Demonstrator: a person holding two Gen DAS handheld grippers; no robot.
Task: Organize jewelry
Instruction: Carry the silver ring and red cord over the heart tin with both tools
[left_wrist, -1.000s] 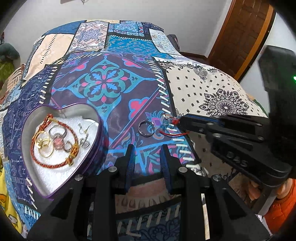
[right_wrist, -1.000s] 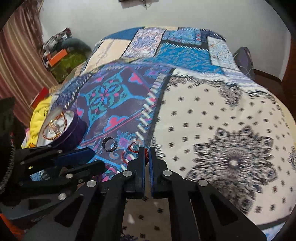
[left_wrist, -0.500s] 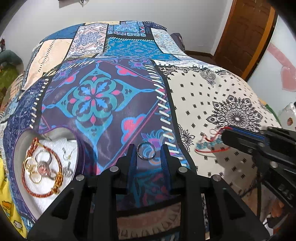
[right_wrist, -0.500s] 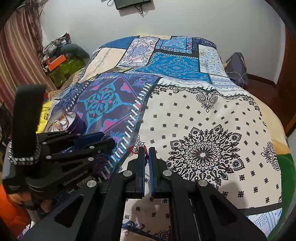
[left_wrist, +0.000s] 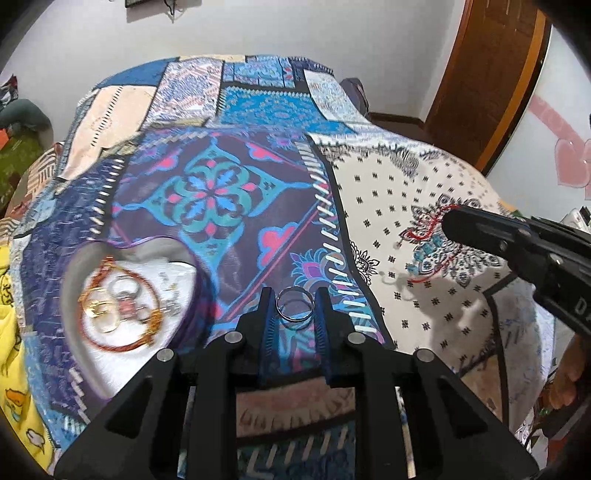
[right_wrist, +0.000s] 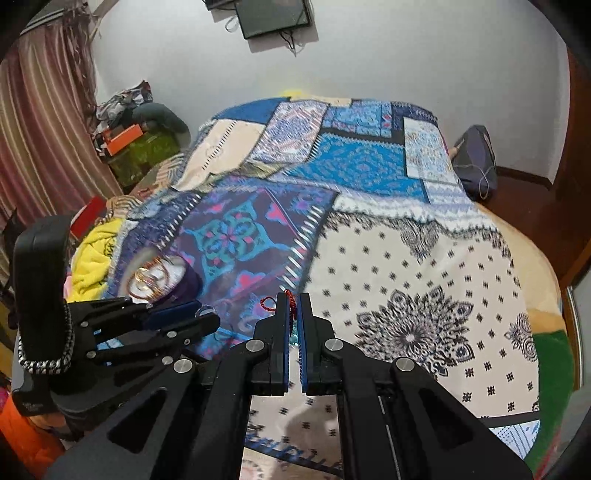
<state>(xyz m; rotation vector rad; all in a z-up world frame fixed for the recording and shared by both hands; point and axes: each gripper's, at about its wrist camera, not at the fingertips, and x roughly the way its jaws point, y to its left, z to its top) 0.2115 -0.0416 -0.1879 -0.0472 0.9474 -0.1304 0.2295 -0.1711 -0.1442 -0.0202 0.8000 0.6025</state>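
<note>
A silver ring lies on the patterned bedspread between the fingertips of my left gripper, which is open around it. My right gripper is shut on a red cord bracelet, which hangs from its tip above the white patch in the left wrist view. A purple heart-shaped tin to the left holds a red-and-gold bracelet, rings and earrings; it also shows in the right wrist view.
The patchwork bedspread covers the bed. A yellow cloth lies at the bed's left edge. A wooden door stands at the back right, clutter and a curtain at the left.
My right gripper has lifted the red bracelet off the bedspread and drawn back to the right. My left gripper has moved forward so the silver ring sits between its fingers.
</note>
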